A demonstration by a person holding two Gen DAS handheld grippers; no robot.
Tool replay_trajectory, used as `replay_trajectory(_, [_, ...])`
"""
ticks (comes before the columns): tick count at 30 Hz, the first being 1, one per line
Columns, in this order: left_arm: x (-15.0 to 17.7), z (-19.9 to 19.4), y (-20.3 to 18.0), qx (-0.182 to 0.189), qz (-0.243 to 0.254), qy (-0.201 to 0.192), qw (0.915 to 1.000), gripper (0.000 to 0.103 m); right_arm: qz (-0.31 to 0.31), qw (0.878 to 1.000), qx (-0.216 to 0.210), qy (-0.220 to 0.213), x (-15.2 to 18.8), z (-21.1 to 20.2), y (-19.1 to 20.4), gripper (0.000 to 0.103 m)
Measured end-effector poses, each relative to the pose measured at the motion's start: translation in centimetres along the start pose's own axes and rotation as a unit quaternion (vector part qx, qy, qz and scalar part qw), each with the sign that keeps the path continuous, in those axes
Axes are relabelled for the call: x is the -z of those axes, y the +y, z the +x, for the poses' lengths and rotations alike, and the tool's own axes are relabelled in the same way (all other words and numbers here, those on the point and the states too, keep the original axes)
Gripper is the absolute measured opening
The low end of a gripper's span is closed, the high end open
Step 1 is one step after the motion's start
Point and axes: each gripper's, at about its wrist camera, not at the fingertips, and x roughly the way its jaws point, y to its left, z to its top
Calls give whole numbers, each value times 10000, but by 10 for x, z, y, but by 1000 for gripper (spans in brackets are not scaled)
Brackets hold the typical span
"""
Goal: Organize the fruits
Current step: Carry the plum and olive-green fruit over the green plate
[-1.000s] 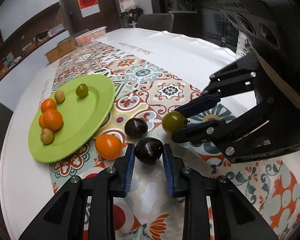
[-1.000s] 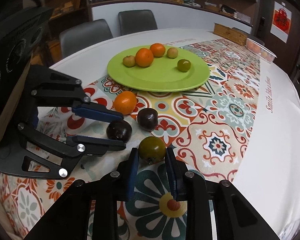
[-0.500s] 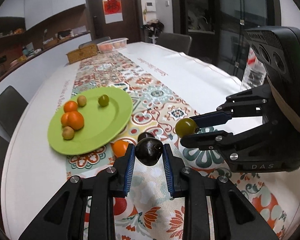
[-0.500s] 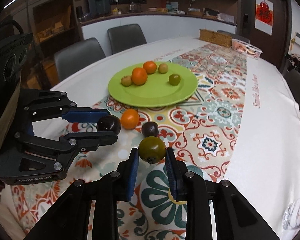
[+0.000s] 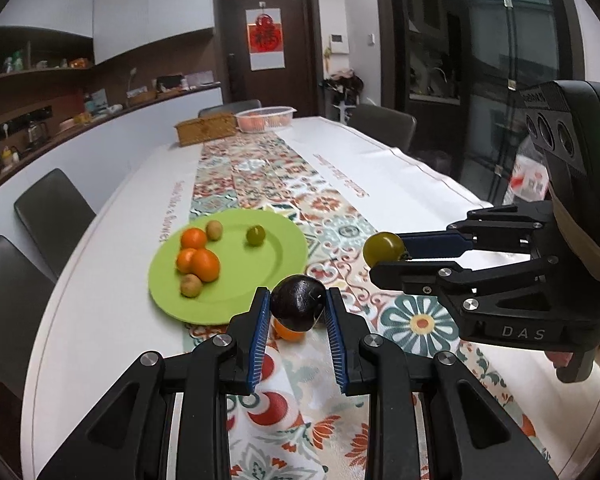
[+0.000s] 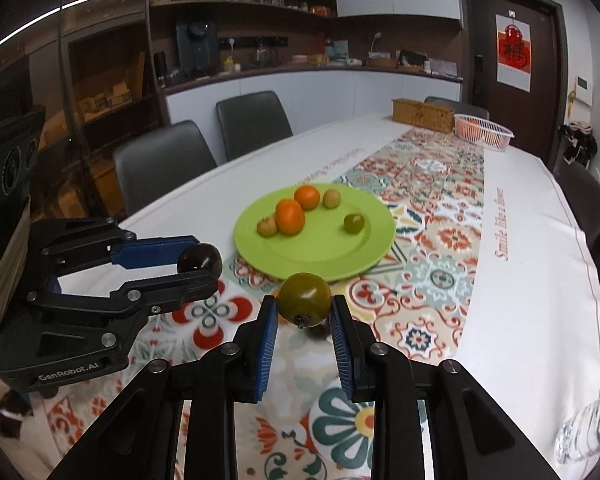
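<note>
Black left hand-held gripper (image 5: 296,307), marked "GenRobot.AI", clamps dark plum (image 5: 297,303); right hand-held gripper (image 6: 304,307), "DAS", clamps green tomato (image 6: 305,299).

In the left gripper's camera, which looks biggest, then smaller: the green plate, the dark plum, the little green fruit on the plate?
1. green plate
2. dark plum, though it is nearest the camera, so it looks extra big
3. little green fruit

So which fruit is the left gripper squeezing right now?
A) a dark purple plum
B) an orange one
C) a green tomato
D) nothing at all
A: the left gripper is shut on the dark purple plum, held up off the cloth between its blue pads, while the green tomato sits in the right gripper.
</note>
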Motion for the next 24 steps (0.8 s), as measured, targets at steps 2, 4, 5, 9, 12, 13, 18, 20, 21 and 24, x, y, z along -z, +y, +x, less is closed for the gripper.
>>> replay_trajectory(2, [-4, -1, 3, -34, -31, -57, 10000, 28, 29, 10000, -9, -62, -5, -1, 1, 28])
replay_trajectory(4, [-9, -2, 5, -69, -48, -106, 9999, 28, 61, 9999, 12, -136, -11, -2, 1, 28])
replay_trajectory(5, [-11, -2, 6, -89, -53, -136, 9999, 28, 76, 9998, 6, -167, -13, -2, 0, 28])
replay_trajectory(9, [-22, -1, 11, -135, -80, -229, 9996, 28, 110, 9996, 26, -275, -24, 0, 1, 28])
replay_trajectory(12, [-29, 2, 16, -158, -131, -262, 9994, 28, 106, 9994, 30, -332, -33, 3, 1, 28])
replay_trajectory(13, [-30, 4, 18, -162, -148, -269, 9994, 28, 99, 9993, 41, -350, -35, 4, 1, 28])
replay_trajectory(18, [-40, 9, 28, -188, -238, -296, 9991, 28, 117, 9991, 63, -395, -49, 12, -1, 28])
replay_trajectory(20, [-45, 14, 34, -167, -294, -288, 9990, 28, 119, 9991, 73, -396, -54, 16, -3, 28])
replay_trajectory(21, [-47, 16, 37, -163, -317, -275, 9990, 28, 114, 9991, 86, -392, -56, 19, -3, 28])
replay_trajectory(24, [-52, 25, 45, -194, -367, -246, 9988, 28, 137, 9992, 82, -377, -64, 26, -6, 28])
